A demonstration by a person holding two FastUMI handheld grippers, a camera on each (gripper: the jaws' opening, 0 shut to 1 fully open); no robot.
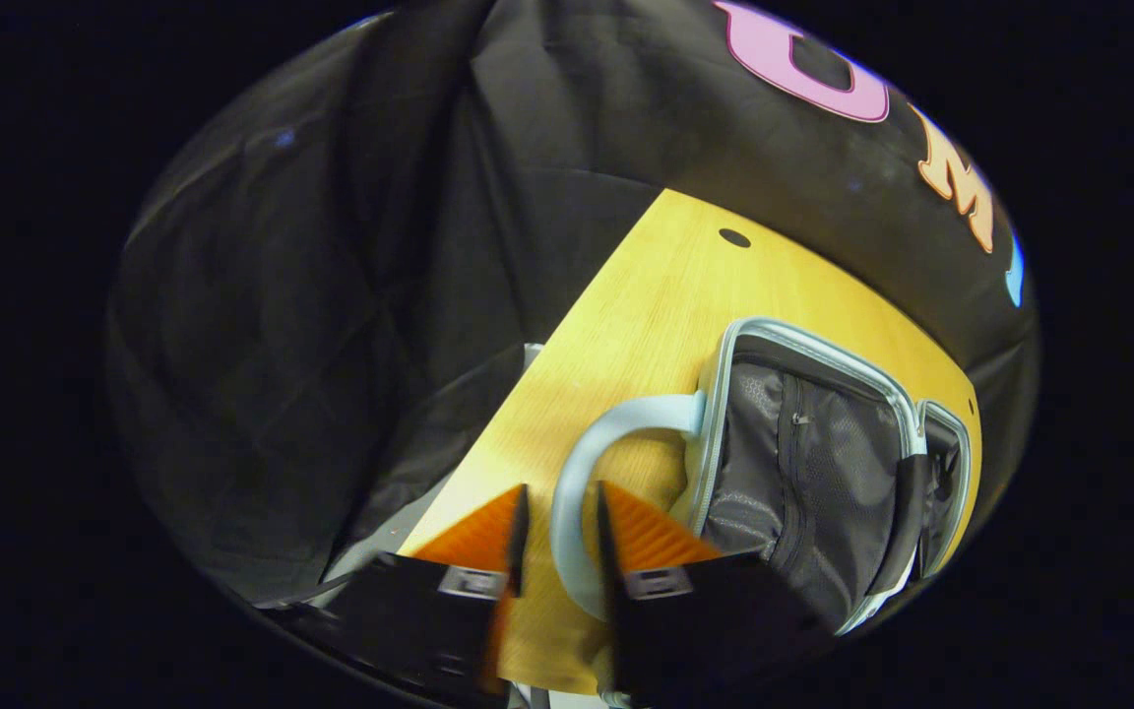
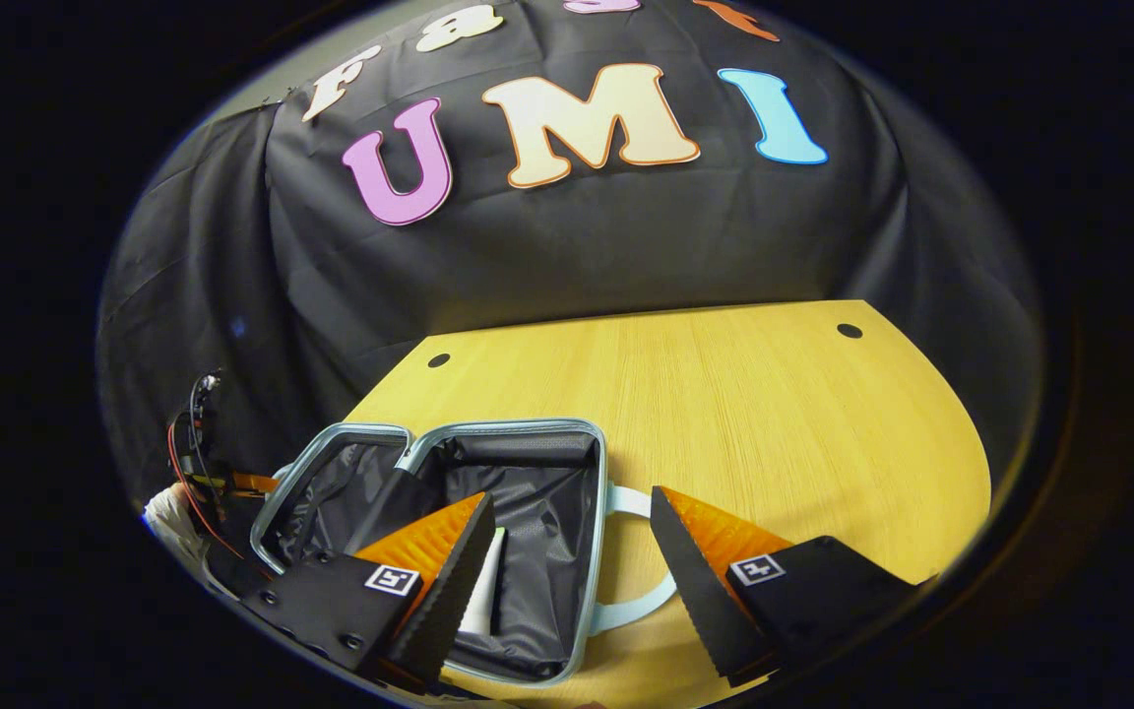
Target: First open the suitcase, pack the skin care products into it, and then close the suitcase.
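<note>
The light-blue suitcase (image 2: pixel 592 463) lies open on the yellow table (image 2: pixel 774 414), both dark-lined halves facing up. A white skin care tube (image 2: pixel 483 591) lies in the right half, partly hidden behind one finger. My right gripper (image 2: pixel 572 497) hovers open over that half and its pale handle (image 2: pixel 641 596). In the left gripper view, the near half shows a mesh zip pocket (image 1: pixel 803 473). My left gripper (image 1: pixel 562 489) is shut on that half's pale handle (image 1: pixel 626 414), which loops out between its fingers.
Black cloth walls close in the table on the far side and the left. Small round holes (image 2: pixel 850 331) sit near the table's back corners. Bare wood stretches to the right of the suitcase. Red and black wires (image 2: pixel 195 443) and a white-covered hand (image 2: pixel 168 512) show at the suitcase's left end.
</note>
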